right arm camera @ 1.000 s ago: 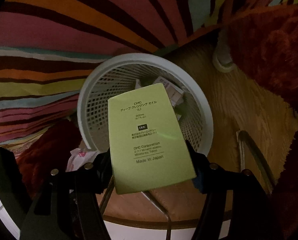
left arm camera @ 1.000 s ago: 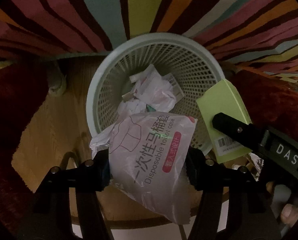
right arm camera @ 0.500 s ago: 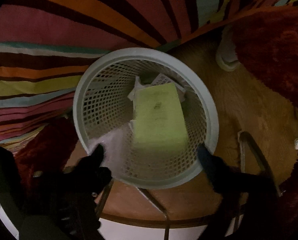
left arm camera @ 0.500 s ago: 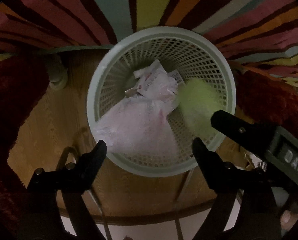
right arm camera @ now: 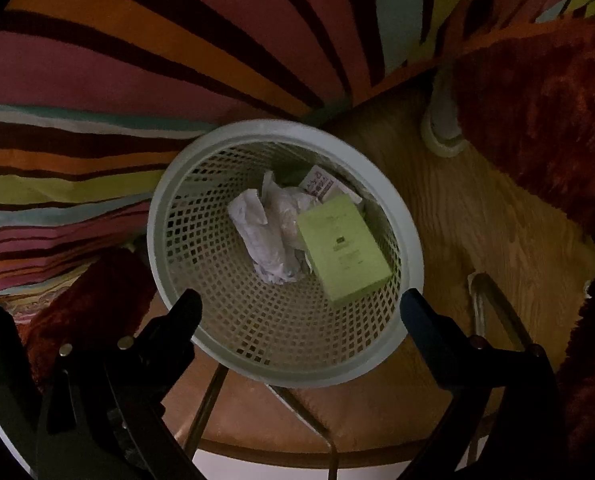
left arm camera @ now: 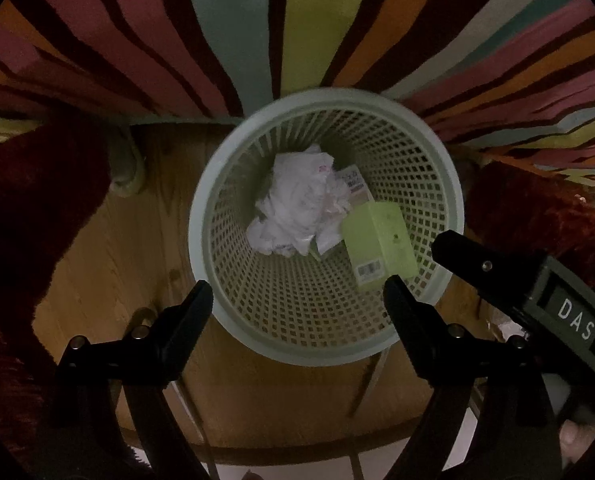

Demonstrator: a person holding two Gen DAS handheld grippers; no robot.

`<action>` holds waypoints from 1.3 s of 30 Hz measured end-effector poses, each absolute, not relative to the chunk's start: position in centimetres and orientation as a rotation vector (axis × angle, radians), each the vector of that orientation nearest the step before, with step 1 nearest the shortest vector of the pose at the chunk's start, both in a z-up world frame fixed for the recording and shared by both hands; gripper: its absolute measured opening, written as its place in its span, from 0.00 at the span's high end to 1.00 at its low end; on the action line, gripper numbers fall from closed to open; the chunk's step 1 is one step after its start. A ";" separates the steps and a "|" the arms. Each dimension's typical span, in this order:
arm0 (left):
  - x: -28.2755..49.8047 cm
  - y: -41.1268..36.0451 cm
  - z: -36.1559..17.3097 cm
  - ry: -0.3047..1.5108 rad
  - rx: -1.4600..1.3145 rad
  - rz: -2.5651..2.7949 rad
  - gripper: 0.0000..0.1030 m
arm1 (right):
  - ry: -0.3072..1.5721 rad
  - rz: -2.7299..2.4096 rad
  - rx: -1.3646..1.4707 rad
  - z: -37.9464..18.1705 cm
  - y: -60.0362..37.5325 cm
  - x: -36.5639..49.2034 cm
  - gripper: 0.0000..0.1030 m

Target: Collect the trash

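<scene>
A pale green mesh waste basket (left arm camera: 437, 148) (right arm camera: 169, 280) stands on the wooden floor below both grippers. Inside it lie a light green box (left arm camera: 379, 240) (right arm camera: 343, 246), a crumpled white plastic packet (left arm camera: 289, 210) (right arm camera: 263, 240) and other paper scraps. My left gripper (left arm camera: 297, 294) is open and empty above the basket's near rim. My right gripper (right arm camera: 299, 308) is open and empty above the basket; one of its black fingers (left arm camera: 469, 260) shows at the right of the left wrist view.
A striped multicolour rug (left arm camera: 233, 32) (right arm camera: 97, 60) lies beyond the basket. Dark red fluffy fabric (left arm camera: 29, 200) (right arm camera: 545, 112) flanks it on both sides. A white furniture foot (right arm camera: 443, 132) stands near. Thin metal legs (right arm camera: 497, 312) and a round wooden edge lie below.
Both grippers opened. The white packet and the green box fell from them into the basket and now rest on its bottom.
</scene>
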State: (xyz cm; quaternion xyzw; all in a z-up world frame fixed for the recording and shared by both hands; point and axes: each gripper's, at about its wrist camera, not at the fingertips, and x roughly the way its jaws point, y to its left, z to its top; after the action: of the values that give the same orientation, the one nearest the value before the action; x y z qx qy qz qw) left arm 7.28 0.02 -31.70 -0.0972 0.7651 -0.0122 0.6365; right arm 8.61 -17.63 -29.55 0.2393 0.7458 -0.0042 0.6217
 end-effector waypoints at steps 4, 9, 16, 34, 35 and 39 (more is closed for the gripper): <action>7.7 -0.3 -30.6 1.709 -0.202 -0.039 0.18 | 1.659 -0.007 0.518 -28.3 -17.8 8.8 0.08; 8.1 -0.3 -29.5 1.659 -0.161 -0.055 0.18 | 1.604 0.008 0.461 -26.9 -17.4 8.7 0.08; 8.5 0.2 -27.5 1.572 -0.127 -0.042 0.18 | 1.512 0.040 0.372 -24.3 -17.1 8.9 0.08; 8.0 0.0 -20.8 1.313 0.002 -0.080 0.18 | 1.269 0.083 0.275 -17.9 -17.1 8.8 0.08; 7.9 0.0 -20.1 1.292 0.010 -0.086 0.18 | 1.254 0.085 0.269 -17.5 -17.2 8.8 0.08; 7.6 0.4 -18.3 1.234 0.016 -0.096 0.18 | 1.200 0.090 0.238 -16.0 -17.5 8.5 0.08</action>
State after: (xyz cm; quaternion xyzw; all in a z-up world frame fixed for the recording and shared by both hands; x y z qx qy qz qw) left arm 7.65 0.38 -18.28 0.0074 0.5784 -0.0449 0.8145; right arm 8.50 -17.48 -16.02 0.1117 0.5630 0.0423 0.8178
